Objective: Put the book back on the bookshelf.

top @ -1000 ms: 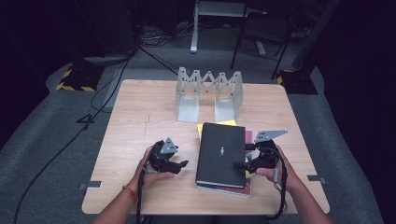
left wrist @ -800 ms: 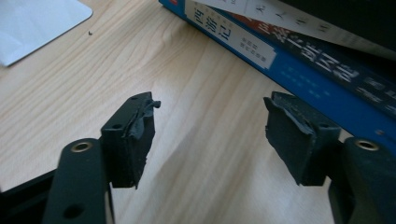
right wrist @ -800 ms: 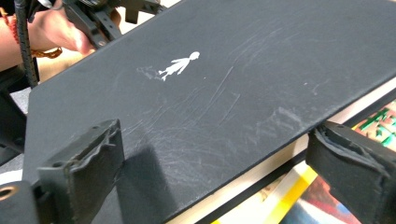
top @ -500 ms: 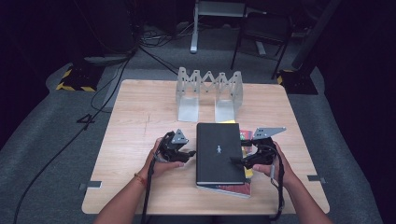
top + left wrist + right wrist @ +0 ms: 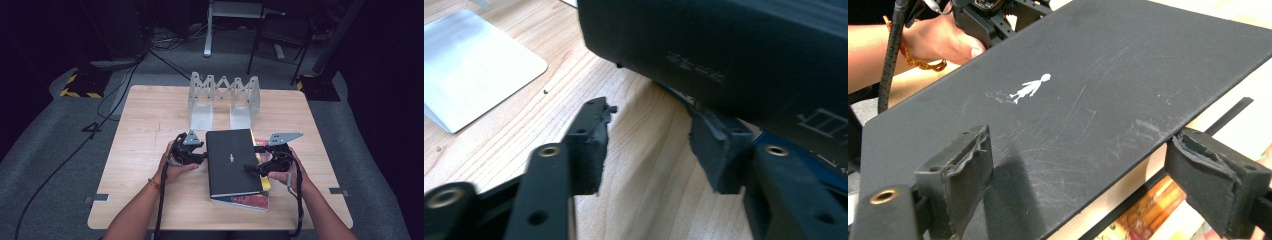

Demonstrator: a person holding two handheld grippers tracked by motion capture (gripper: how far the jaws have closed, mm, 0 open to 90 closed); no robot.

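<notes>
One black book (image 5: 232, 161) mostly hides another underneath (image 5: 247, 201).

The left gripper (image 5: 646, 145) sits low over the wooden table (image 5: 644, 200), its two black jaws apart with bare wood between them — they have just been closing. The right-hand jaw's pad (image 5: 714, 145) sits under the edge of a black book (image 5: 734, 45), at a blue cover (image 5: 796, 155) beneath it; whether it touches is unclear. A flat metal plate (image 5: 474, 65) lies on the table at upper left — well apart from the jaws.
</notes>
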